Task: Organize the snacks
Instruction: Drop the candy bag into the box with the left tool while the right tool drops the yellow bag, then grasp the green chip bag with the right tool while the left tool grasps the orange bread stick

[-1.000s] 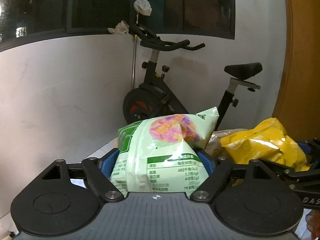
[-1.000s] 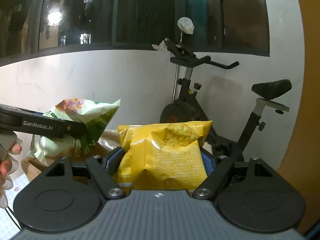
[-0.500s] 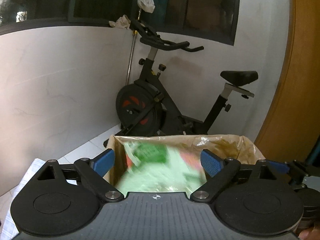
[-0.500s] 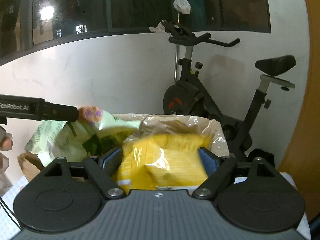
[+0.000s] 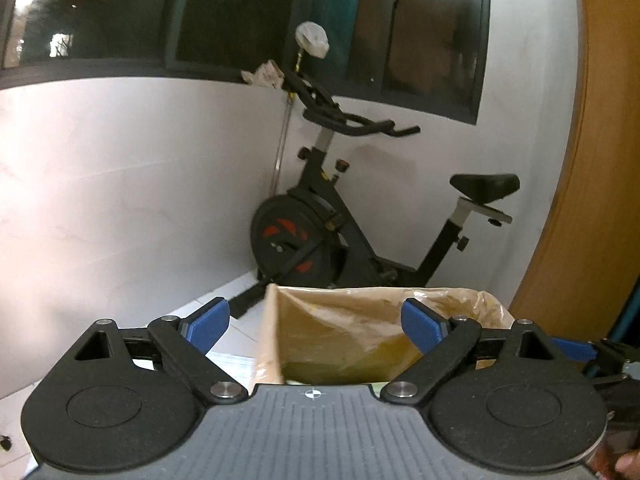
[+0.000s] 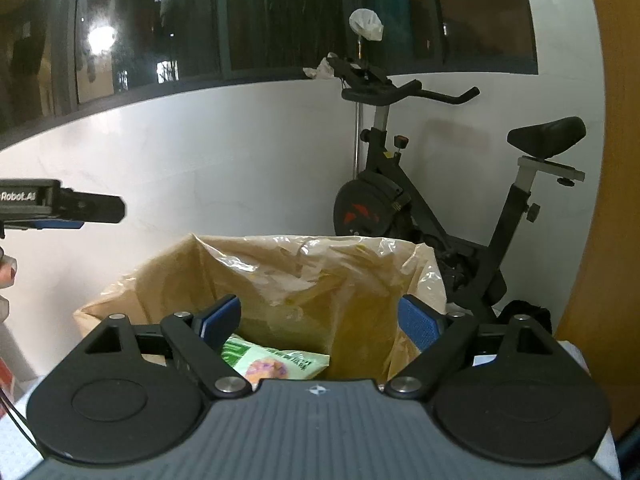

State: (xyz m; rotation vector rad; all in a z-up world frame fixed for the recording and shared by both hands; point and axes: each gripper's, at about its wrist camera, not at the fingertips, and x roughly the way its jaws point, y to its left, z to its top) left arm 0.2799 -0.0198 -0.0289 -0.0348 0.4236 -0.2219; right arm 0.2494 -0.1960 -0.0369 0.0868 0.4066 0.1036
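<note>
A pale green snack bag point(image 6: 276, 362) lies inside the cardboard box point(image 6: 132, 280), low in the opening and just ahead of the right gripper's body; its face shows a dark green striped patch on the left and a round pink-and-orange picture, with a line of small print along the upper edge too small to read. The box is lined with a clear, crinkled plastic liner point(image 6: 400, 256) that drapes over its rim and catches the light. The right gripper point(image 6: 320, 320) hovers over the box mouth with its blue pads point(image 6: 420, 322) spread wide apart and nothing pinched between them; the green bag sits below the gap, not touched by either pad. The left gripper point(image 5: 316, 322) is likewise spread wide and empty, with its blue-padded fingertips point(image 5: 208, 326) framing the box's near corner and inner wall. In the right wrist view the left gripper reaches in from the left edge as a black bar carrying white lettering that reads "Robot.AI", the start cut off by the frame. Behind the box stands a black exercise bike point(image 6: 420, 208) with red marks on its flywheel, set against a white wall beneath a dark window point(image 6: 240, 20). A wooden panel point(image 5: 592, 160) runs down the right side.
</note>
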